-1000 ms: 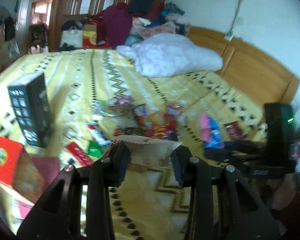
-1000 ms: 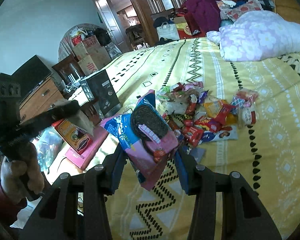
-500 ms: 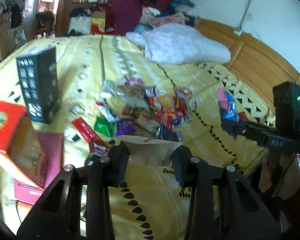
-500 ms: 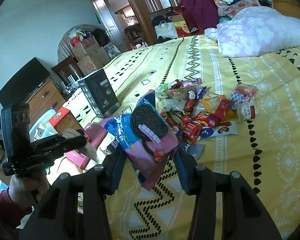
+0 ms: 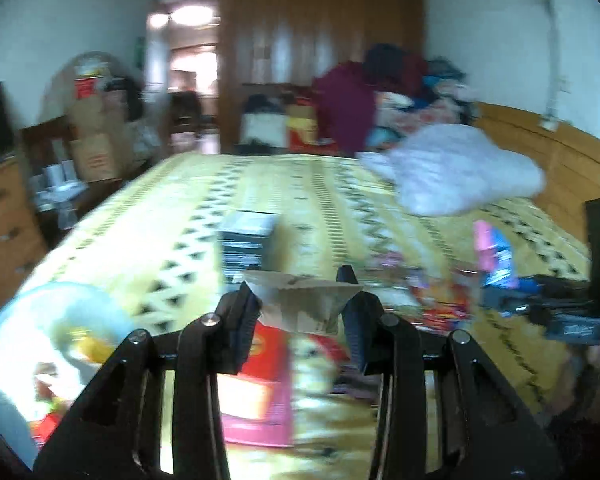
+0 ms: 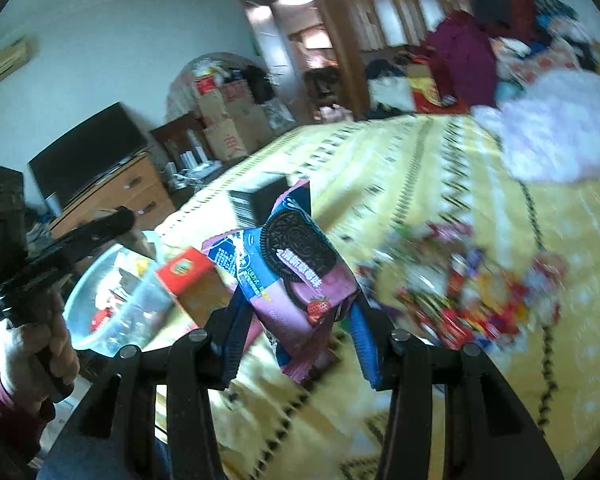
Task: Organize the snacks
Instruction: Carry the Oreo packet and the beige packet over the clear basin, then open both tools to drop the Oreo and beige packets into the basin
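Note:
My left gripper (image 5: 300, 312) is shut on a beige paper packet (image 5: 304, 300), held above the bed's near left corner. My right gripper (image 6: 296, 320) is shut on a pink and blue cookie pack (image 6: 296, 264) with a dark sandwich cookie printed on it. That pack also shows at the right of the left wrist view (image 5: 494, 250). A pile of small snack packets (image 6: 472, 288) lies on the yellow bedspread (image 6: 420, 168). A clear plastic bin (image 6: 116, 300) with a few snacks inside stands off the bed's left corner; it also shows in the left wrist view (image 5: 48, 340).
A red box (image 6: 188, 276) and a pink flat box (image 5: 260, 400) lie at the bed corner. A black box (image 5: 248, 240) stands upright on the bed. A white pillow (image 5: 460, 172), piled clothes, a dresser (image 6: 112, 196) and cardboard boxes surround the bed.
Both grippers swung left, toward the clear bin and the bed's corner, still holding their packs. The views are blurred by the motion and the snack pile has shifted right.

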### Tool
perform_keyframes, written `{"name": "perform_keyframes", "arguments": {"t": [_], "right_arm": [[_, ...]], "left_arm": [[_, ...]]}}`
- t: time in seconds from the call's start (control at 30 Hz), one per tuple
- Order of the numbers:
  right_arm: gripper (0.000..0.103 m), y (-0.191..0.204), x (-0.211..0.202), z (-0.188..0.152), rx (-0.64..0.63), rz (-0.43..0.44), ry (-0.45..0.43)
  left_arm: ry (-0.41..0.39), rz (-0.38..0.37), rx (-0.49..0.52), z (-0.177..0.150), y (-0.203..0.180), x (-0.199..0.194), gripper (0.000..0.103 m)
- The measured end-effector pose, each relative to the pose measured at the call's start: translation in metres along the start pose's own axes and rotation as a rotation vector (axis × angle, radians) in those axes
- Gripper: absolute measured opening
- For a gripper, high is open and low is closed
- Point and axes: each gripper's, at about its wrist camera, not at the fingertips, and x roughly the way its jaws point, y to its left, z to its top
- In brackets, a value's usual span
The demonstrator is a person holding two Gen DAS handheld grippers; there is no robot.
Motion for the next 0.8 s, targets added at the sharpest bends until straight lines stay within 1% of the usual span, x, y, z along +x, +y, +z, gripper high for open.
{"name": "perform_keyframes", "arguments": {"t": [0.07,0.13,0.17,0.33,0.37,0.47,0.63,0.8], "right_arm": [[0.051,0.026,0.013,0.015,-0.033,0.044,0.001],[0.051,0.054,0.03,0.028,-0.065,0.091,0.005],[0.051,0.067,0.037,0.034,-0.08,0.11,0.008],[0.051,0.14,0.075,0.06,-0.161,0.214,0.024],[0.051,0.153,0.081,0.062,-0.175,0.23,0.027],[0.051,0.196,0.102,0.069,-0.221,0.284,0.043],[0.051,0.258,0.139,0.073,-0.276,0.361,0.089],[0.051,0.297,0.169,0.07,-0.307,0.401,0.138]], "left_arm": [[0.011,0.075,-0.04,-0.002,0.03,-0.004,0.039],[0.016,0.134,-0.066,-0.005,0.052,-0.011,0.039],[0.017,0.169,-0.089,-0.007,0.069,-0.015,0.039],[0.009,0.291,-0.155,-0.017,0.121,-0.036,0.039],[0.008,0.309,-0.163,-0.018,0.127,-0.038,0.039],[0.009,0.351,-0.204,-0.022,0.152,-0.044,0.039],[0.017,0.393,-0.252,-0.028,0.179,-0.045,0.039],[0.033,0.406,-0.284,-0.034,0.197,-0.042,0.039]]}}
